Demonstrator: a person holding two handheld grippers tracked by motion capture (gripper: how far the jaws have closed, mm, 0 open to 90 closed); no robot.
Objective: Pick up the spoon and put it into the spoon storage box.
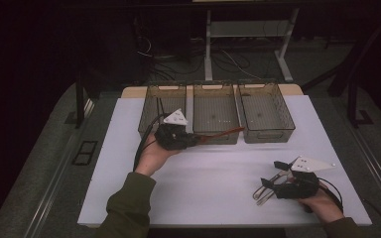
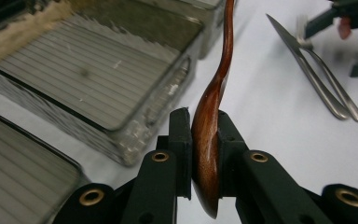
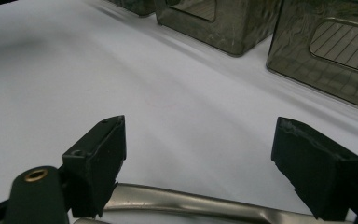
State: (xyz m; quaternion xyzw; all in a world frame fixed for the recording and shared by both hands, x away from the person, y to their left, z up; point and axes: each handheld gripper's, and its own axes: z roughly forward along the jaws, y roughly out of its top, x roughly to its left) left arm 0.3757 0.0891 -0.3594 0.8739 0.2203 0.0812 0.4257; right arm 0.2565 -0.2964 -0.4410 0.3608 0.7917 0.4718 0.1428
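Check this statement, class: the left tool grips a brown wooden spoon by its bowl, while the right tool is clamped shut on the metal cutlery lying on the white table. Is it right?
Not quite. The right tool is open: in the right gripper view its jaws stand wide apart over the metal cutlery, not clamped on it. The left tool does grip the brown wooden spoon by its bowl, and the cutlery lies on the white table.

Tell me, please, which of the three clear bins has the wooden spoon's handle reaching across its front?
The middle bin. The wooden spoon, clamped in the left gripper, stretches across its front wall, while the left bin and right bin have nothing crossing theirs.
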